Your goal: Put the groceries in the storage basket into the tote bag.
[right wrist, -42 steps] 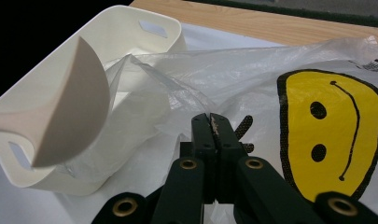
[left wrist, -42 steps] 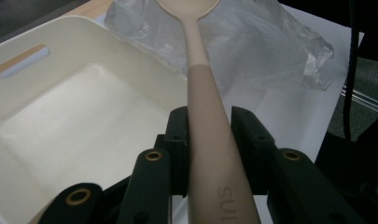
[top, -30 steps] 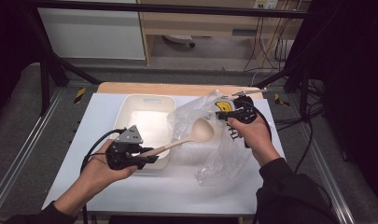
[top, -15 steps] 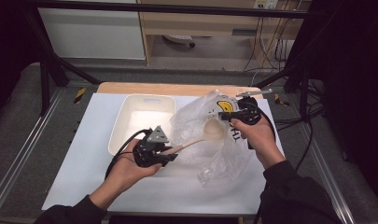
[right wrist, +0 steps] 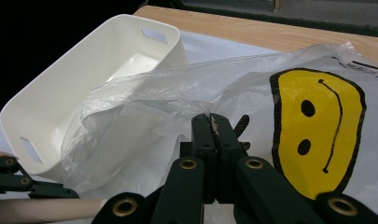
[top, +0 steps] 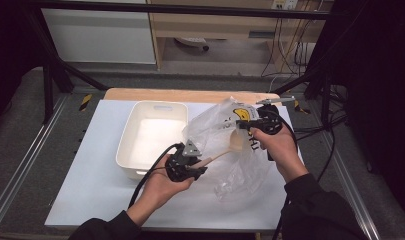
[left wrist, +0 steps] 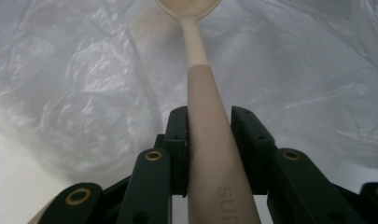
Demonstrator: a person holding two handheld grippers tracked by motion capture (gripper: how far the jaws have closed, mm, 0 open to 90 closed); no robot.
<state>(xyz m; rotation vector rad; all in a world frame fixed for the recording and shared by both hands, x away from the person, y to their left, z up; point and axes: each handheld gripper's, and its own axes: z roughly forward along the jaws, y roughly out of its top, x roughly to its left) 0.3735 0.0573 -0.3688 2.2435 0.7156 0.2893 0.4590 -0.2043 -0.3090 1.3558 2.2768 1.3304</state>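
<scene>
Since a second before, my left gripper point(top: 190, 165) had carried the spoon point(top: 225, 151) across from the near-left of the table toward two o'clock, until the bowl sat in the mouth of the bag point(top: 225, 145); my right gripper point(top: 257, 125) had hardly shifted. My left jaws were clamped on the spoon's thick handle point(left wrist: 207, 140), one pad on each side, with the bowl pointing to twelve in the left gripper view, against crumpled plastic. My right jaws were pressed tight together on a fold of the bag's rim point(right wrist: 210, 126), holding the opening up beside the yellow face print point(right wrist: 317, 130). The white bin point(top: 150, 137) stood just at nine o'clock of the bag, untouched. I judged the risk lay in the thin film: if the bowl caught a crease instead of sliding inside, pushing on could drag the rim out of my right jaws or collapse the mouth. The smooth, tapered handle might also swivel between my pads if the tip snagged.
</scene>
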